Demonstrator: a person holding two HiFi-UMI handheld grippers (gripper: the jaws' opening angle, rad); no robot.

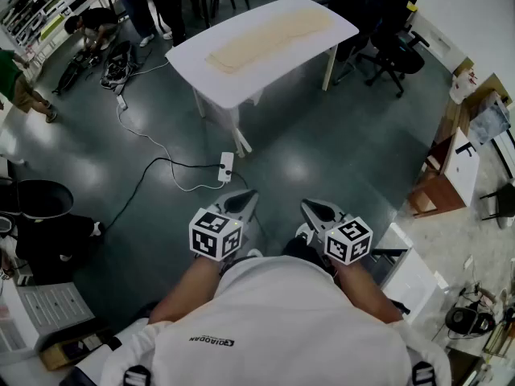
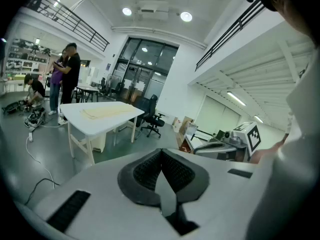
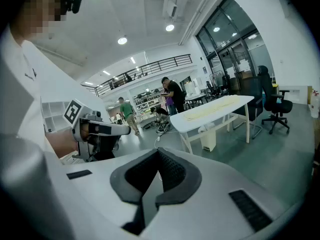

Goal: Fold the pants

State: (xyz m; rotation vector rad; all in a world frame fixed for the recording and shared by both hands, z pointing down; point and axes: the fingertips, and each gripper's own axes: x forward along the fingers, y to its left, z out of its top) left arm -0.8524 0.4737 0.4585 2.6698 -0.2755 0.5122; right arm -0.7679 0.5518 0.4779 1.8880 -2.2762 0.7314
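Note:
Cream pants (image 1: 269, 37) lie spread flat on a white table (image 1: 241, 83) several steps away across the grey floor. They also show in the left gripper view as a pale strip, pants (image 2: 102, 112), and in the right gripper view, pants (image 3: 215, 106). Both grippers are held close to the person's chest, side by side, pointing slightly down toward the table. The left gripper (image 1: 245, 199) is shut with nothing between its pads (image 2: 150, 171). The right gripper (image 1: 315, 209) is likewise shut and holds nothing, its pads (image 3: 172, 174) meeting at the tip.
A power strip (image 1: 226, 167) with a long cable lies on the floor between me and the table. A black office chair (image 1: 394, 51) stands right of the table. A wooden cabinet (image 1: 442, 183) is at the right, a black bin (image 1: 40, 199) at the left. People stand at the far left.

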